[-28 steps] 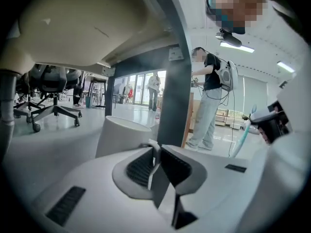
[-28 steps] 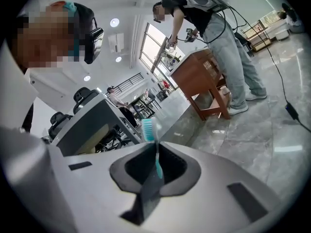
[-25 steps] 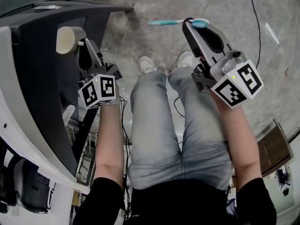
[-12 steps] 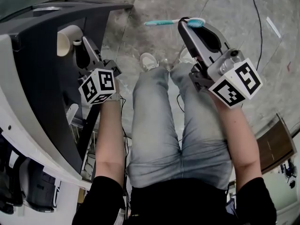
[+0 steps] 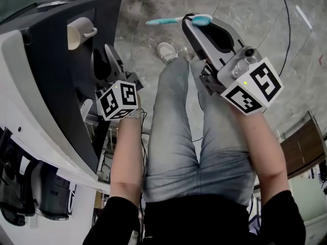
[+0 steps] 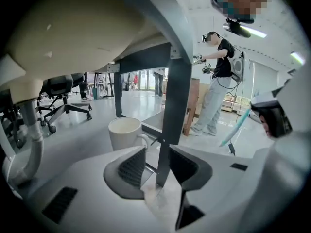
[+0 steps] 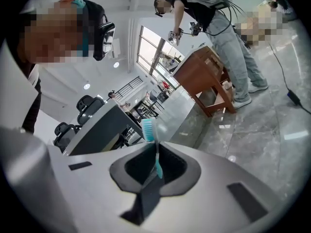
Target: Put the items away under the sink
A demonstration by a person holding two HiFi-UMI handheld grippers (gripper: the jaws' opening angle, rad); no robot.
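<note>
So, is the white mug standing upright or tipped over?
Upright. In the left gripper view the mug stands on its base, its open mouth facing up.

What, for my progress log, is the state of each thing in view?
mug: upright on the shelf, free of both grippers.
left gripper: fingers apart, just been opening, gripping nothing.
right gripper: shut on the toothbrush.
toothbrush: clamped near its head.

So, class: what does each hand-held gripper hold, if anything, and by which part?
Right hand-held gripper: the teal toothbrush, clamped at its neck just below the bristles. Left hand-held gripper: nothing; its jaws have just been opening, empty.
</note>
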